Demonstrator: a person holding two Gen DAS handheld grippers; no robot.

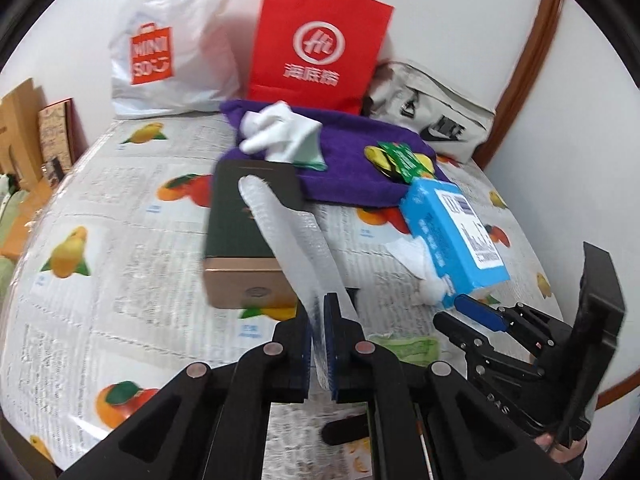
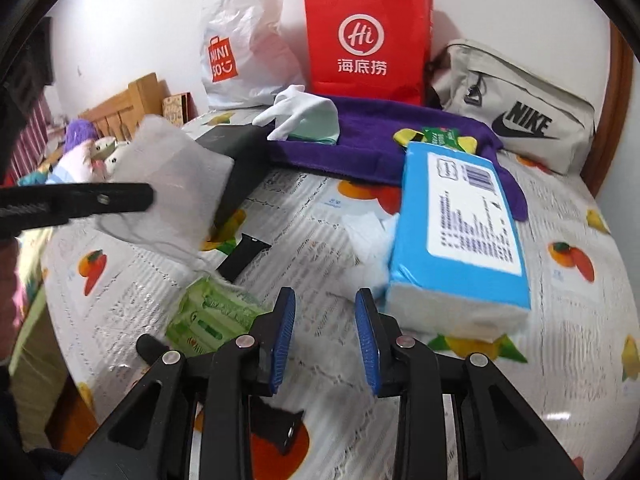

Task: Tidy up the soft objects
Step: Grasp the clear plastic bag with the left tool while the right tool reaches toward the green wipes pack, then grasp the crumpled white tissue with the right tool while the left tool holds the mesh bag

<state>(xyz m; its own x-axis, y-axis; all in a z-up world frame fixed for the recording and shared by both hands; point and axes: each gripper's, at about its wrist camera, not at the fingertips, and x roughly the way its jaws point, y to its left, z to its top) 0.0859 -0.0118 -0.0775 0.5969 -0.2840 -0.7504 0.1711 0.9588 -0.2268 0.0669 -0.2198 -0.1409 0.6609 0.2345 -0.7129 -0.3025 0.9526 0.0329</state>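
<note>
We see a plain white wall [image 2: 140,20], a brown wooden trim [image 1: 528,60] at right, a wooden headboard [image 2: 120,108] at left, even indoor light throughout

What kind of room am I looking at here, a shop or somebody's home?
Most likely a room in someone's home. A table covered in a fruit-print cloth stands against a white wall, with a red paper shopping bag, a Miniso plastic bag and a grey Nike pouch piled at the back.
</note>
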